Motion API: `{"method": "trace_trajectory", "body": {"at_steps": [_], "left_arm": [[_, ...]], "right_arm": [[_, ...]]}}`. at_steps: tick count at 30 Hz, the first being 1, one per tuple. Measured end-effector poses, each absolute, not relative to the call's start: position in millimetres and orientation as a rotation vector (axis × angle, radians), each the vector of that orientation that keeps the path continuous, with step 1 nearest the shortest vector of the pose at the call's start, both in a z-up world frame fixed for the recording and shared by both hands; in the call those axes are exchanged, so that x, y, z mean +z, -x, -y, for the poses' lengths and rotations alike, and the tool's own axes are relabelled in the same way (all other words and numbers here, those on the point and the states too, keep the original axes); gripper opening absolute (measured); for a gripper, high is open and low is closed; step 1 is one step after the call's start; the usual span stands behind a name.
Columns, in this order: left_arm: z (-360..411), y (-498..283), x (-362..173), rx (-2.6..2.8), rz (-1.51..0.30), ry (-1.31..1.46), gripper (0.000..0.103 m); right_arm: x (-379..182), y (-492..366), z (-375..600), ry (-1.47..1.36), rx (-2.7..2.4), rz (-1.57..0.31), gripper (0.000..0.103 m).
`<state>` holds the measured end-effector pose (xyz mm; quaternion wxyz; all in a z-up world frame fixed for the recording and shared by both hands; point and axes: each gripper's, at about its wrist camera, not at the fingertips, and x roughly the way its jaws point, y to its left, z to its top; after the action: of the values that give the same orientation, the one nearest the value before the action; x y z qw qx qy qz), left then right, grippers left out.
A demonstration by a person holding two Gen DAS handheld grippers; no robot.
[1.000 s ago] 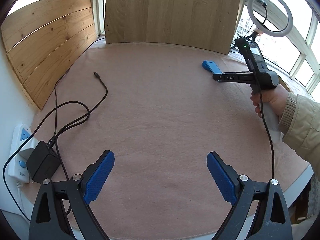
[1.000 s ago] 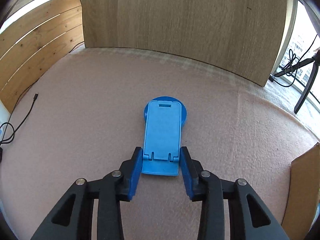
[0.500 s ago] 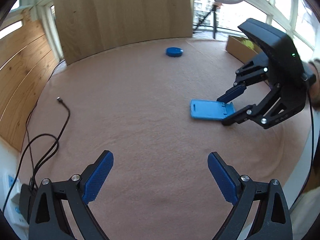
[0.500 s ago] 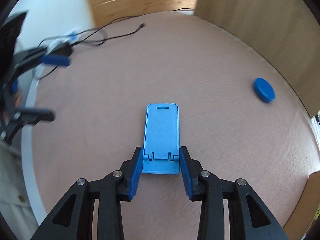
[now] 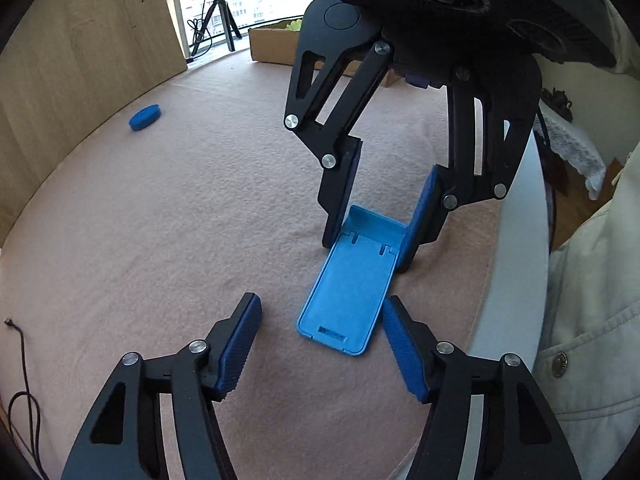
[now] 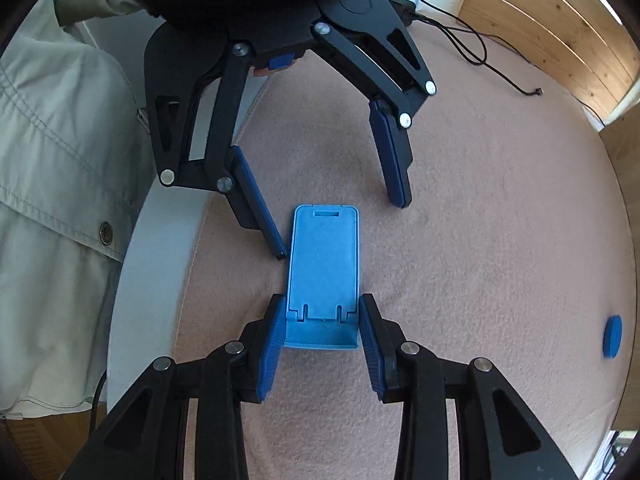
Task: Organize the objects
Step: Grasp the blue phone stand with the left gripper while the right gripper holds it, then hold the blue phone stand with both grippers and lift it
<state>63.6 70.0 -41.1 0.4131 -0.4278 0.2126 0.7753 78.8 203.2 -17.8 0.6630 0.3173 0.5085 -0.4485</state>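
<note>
Now | right gripper point(image 6: 320, 354) clamped on hinged end of blue phone stand point(image 6: 322, 268) | left gripper point(image 5: 320, 344) closing around free end, pads not yet pressing | stand low over pink cloth point(image 5: 160, 220) | blue disc point(image 5: 145, 117) well apart

A table point(image 5: 168, 208) covered in pinkish-beige cloth carries a light blue folding phone stand point(image 5: 352, 280) near its front edge, a dark blue round disc point(image 5: 145, 117) well apart, and a black cable point(image 6: 472, 46).
</note>
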Motion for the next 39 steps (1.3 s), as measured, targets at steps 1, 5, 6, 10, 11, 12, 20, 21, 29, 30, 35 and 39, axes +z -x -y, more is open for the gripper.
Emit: {"method": "trace_trajectory", "body": {"at_steps": [1,5,6,10,11,12,20,21,29,30,35,39], "left_arm": [[-69,-64,-42,1.940,-0.532,1.073,0.061],[-63,-66,-40,1.921,-0.512,1.069,0.045],[-62,-66,-40,1.921,-0.510,1.070,0.045],[-61,-69,-38,1.926,-0.526,1.070,0.044],[-60,-70,-37,1.927,-0.530,1.069,0.044],[-60,-71,-36,1.928,-0.534,1.069,0.044],[-57,-75,-15,1.955,-0.560,1.050,0.043],[-58,-74,-13,1.960,-0.559,1.047,0.043],[-68,-76,2,1.972,-0.603,1.035,0.043],[-70,-76,4,1.971,-0.610,1.034,0.043],[-86,-75,10,1.974,-0.635,1.031,0.044],[-106,-75,17,1.977,-0.660,1.025,0.044]], "right_arm": [[-18,-81,-203,-0.699,-1.006,-1.166,0.033],[-18,-85,-204,-0.647,-1.012,-1.196,0.033],[-18,-84,-204,-0.650,-1.014,-1.188,0.033],[-17,-85,-202,-0.644,-1.013,-1.190,0.033],[-15,-83,-201,-0.642,-1.013,-1.193,0.033],[-15,-83,-201,-0.641,-1.012,-1.197,0.033],[-1,-84,-202,-0.598,-1.040,-1.206,0.033],[2,-84,-204,-0.592,-1.046,-1.206,0.033],[13,-83,-208,-0.559,-1.068,-1.220,0.033],[14,-82,-207,-0.557,-1.073,-1.219,0.033],[19,-79,-218,-0.544,-1.099,-1.218,0.033],[23,-73,-235,-0.529,-1.123,-1.212,0.033]]}}
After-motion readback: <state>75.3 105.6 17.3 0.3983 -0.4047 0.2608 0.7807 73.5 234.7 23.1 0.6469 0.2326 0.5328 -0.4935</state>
